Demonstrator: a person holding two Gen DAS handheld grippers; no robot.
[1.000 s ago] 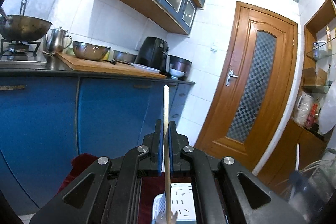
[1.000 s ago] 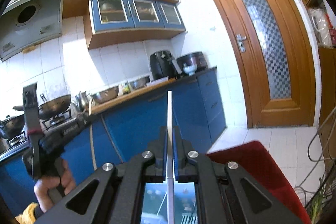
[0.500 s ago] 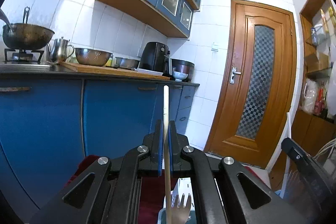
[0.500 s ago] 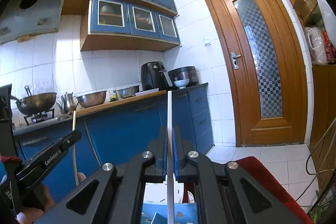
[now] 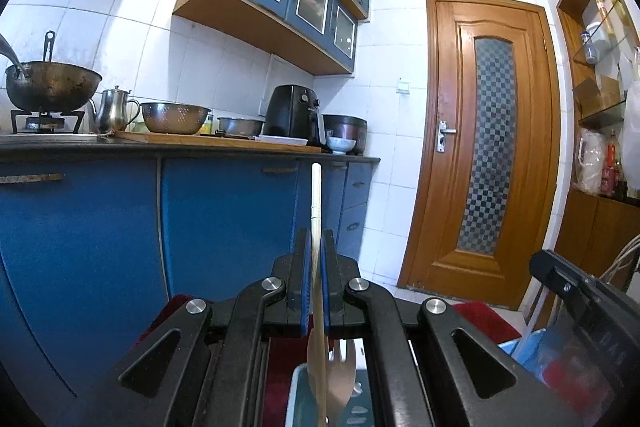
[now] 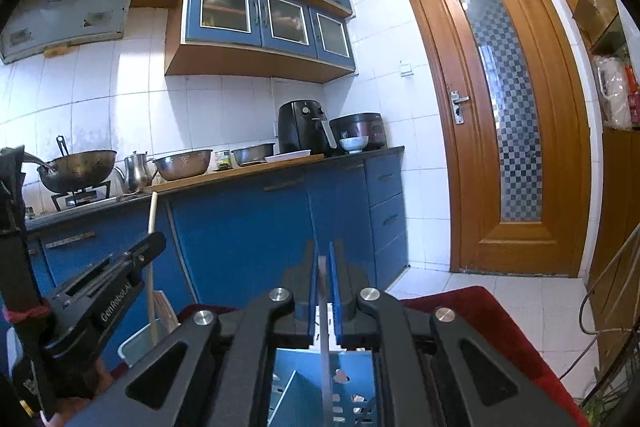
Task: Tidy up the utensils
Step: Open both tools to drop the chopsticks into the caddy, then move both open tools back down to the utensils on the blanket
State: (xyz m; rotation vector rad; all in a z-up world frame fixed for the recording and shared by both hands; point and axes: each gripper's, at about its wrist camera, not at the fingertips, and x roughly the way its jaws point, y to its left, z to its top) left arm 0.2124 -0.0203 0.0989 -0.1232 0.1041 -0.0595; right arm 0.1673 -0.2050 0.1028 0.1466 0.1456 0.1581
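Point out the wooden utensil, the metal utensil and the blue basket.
wooden utensil (image 5: 316, 211): left wrist view, on its upright handle above the tool.
metal utensil (image 6: 325, 355): right wrist view, on its flat shaft.
blue basket (image 6: 352, 379): right wrist view, on its perforated wall.

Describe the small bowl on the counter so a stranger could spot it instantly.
Find the blue kitchen counter and follow it toward the wooden door. At that end, in front of the dark rice cooker and beside the black air fryer, sits the small bowl: pale and footed, unlike the steel bowls further left.

The white-tiled floor (image 6: 516, 301) carries a red mat (image 6: 484, 311), on which the blue slotted utensil basket (image 6: 352, 383) stands.
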